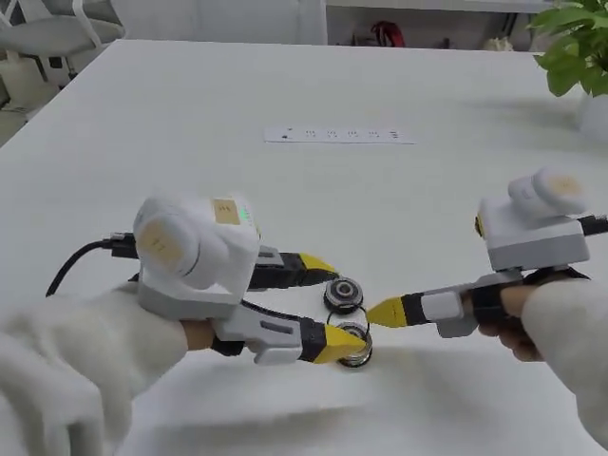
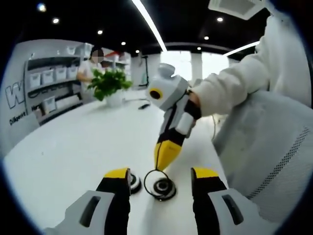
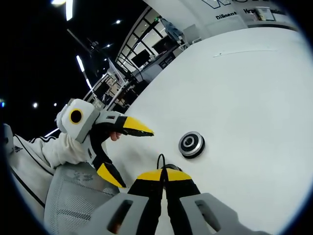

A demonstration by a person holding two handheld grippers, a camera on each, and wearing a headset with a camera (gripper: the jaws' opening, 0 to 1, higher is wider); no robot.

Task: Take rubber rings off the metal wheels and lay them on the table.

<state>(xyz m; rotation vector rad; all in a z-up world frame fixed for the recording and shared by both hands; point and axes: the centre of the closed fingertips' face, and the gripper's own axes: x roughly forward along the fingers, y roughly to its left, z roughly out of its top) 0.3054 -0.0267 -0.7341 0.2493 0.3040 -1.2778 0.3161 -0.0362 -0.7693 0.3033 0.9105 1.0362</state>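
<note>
Two metal wheels lie close together on the white table (image 1: 285, 190): one wheel (image 1: 343, 293) farther out, the other wheel (image 1: 357, 353) partly behind a yellow jaw tip. My left gripper (image 1: 338, 304) is open, its jaws standing either side of the wheels (image 2: 164, 187). From the right, my right gripper (image 1: 385, 312) is shut on a thin black rubber ring (image 2: 155, 177), holding its edge just above the nearer wheel. The ring (image 3: 160, 160) sticks out as a small loop from the shut jaws of my right gripper (image 3: 164, 176). The far wheel (image 3: 191, 144) lies beyond it.
A white power strip (image 1: 339, 135) lies flat mid-table beyond the work. A potted plant (image 1: 575, 47) stands at the far right corner. Chairs (image 1: 57, 28) stand past the table's far left edge. A black cable (image 1: 81, 256) trails from the left gripper.
</note>
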